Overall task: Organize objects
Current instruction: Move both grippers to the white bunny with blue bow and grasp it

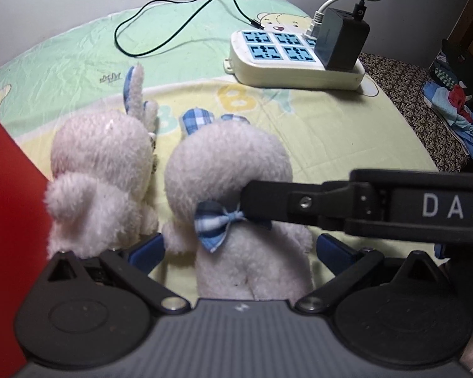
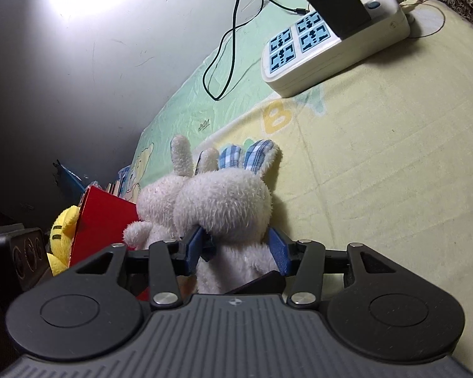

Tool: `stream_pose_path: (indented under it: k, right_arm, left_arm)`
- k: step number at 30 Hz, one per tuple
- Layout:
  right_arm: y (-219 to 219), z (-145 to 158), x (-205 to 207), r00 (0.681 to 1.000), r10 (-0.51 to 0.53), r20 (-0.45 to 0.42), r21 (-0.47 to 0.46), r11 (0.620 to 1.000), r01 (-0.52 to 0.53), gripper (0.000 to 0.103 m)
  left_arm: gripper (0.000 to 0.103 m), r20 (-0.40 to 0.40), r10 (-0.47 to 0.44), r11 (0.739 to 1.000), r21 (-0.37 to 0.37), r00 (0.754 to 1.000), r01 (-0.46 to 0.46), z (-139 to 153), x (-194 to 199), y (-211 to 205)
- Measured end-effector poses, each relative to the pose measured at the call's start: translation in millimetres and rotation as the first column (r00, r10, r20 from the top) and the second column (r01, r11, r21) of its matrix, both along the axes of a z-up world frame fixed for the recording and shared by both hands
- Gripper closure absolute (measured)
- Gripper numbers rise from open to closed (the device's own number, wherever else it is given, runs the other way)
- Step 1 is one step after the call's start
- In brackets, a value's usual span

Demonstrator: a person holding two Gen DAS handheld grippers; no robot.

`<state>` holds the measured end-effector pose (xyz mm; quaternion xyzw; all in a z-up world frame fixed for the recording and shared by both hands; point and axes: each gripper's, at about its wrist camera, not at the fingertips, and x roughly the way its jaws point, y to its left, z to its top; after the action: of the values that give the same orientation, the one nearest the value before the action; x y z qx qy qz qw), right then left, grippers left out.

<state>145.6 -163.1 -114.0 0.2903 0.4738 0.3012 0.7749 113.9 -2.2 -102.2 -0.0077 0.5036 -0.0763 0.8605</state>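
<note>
Right claw (image 2: 236, 252) is clamped on the neck of the bunny with the bow tie (image 1: 233, 170), blue pads pressing it from both sides. Left claw (image 1: 239, 249) is spread wide around the same bunny's body, pads clear of it. A second bunny (image 1: 101, 163) sits just left of it on the bed (image 1: 331, 132), a red box (image 1: 9, 204) further left. Power strip (image 1: 287, 60) is way out ahead.

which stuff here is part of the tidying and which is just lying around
In the job:
- bow-tie bunny, between both tools
- second bunny, beside it
- left tool
- right tool

Lying about:
- power strip with charger
- black cable
- red box
- yellow plush
- clothes pile
</note>
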Motion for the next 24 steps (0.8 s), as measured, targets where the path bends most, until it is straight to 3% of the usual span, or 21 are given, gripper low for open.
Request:
stream_pose_path:
  k: [3,11,16,24]
  right_arm:
    - [8.9,-4.0,5.4,0.999,0.041,0.003,0.017,0.999,-0.041,0.050]
    - [15.1,-11.5,9.9,0.996,0.085,-0.011,0.075,0.994,-0.084,0.054]
    - [12.6,-5.4,5.3,0.996,0.093,-0.011,0.066,0.994,-0.092,0.059]
    - [7.0,16.0,-22.6,0.995,0.099,0.032,0.023,0.995,-0.100,0.059]
  left_arm:
    - [0.004,0.014,0.008,0.999,0.037,1.000,-0.009,-4.1,4.3,-0.7]
    - [0.005,0.014,0.012,0.999,0.042,1.000,-0.013,-10.0,9.0,1.4]
    - [0.011,0.002,-0.010,1.000,0.017,1.000,0.010,-4.4,4.3,-4.4]
    - [0.012,0.009,-0.037,0.999,-0.016,0.999,0.037,11.8,-20.4,-10.7]
